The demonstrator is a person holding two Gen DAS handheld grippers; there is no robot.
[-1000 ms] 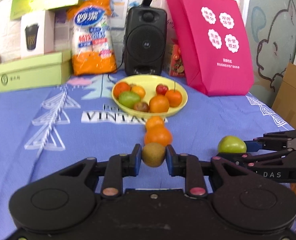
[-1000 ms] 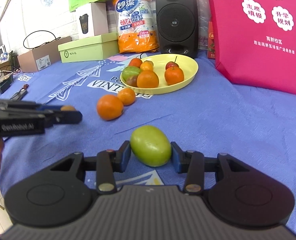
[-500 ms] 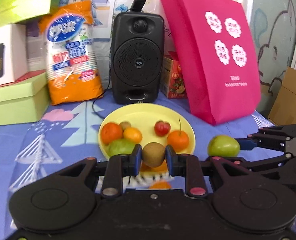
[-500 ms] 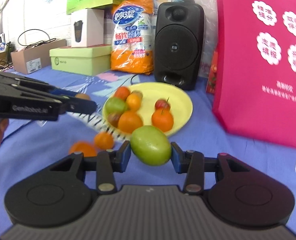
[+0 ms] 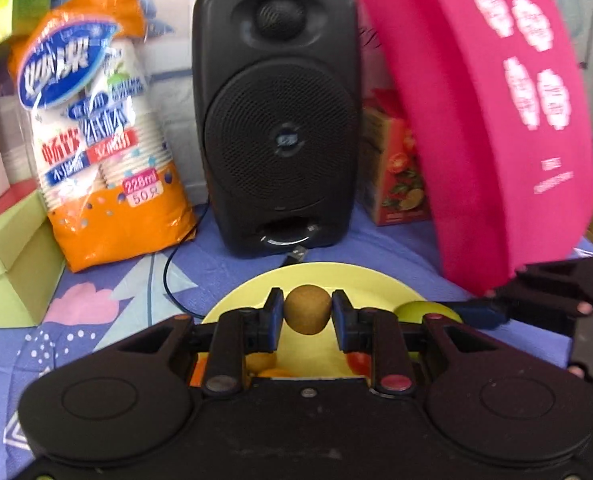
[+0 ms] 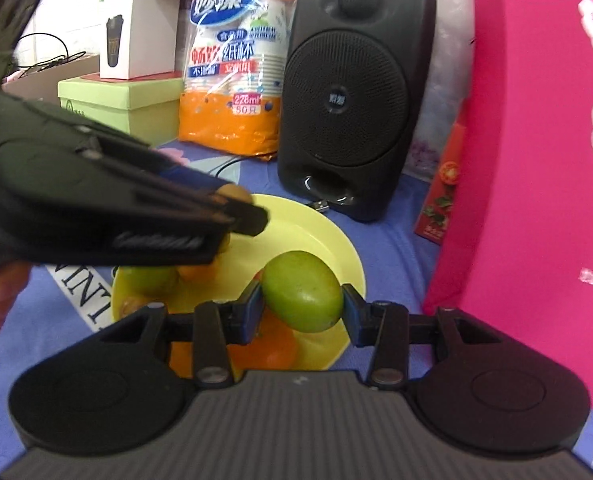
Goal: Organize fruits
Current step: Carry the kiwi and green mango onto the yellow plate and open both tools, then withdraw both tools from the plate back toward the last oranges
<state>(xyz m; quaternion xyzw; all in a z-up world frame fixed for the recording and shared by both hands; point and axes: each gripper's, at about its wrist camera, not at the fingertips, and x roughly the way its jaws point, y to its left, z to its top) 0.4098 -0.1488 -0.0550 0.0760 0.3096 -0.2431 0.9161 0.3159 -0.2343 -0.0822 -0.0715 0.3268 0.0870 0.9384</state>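
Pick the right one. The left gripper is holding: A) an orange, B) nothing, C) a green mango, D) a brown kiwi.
D: the left gripper is shut on a brown kiwi above the yellow plate, while the green mango sits in the right gripper.

The plate was yellow. The fruit in the left claw was brown, and the fruit in the right claw was green. Both claws were black with blue pads. Orange fruit lay on the plate. The cloth on the counter was blue with a pink cloud and white dots. At the far side, the speaker was black, the bag was bright pink with white marks, the cup pack was orange, white and blue, and the box on the left was light green.
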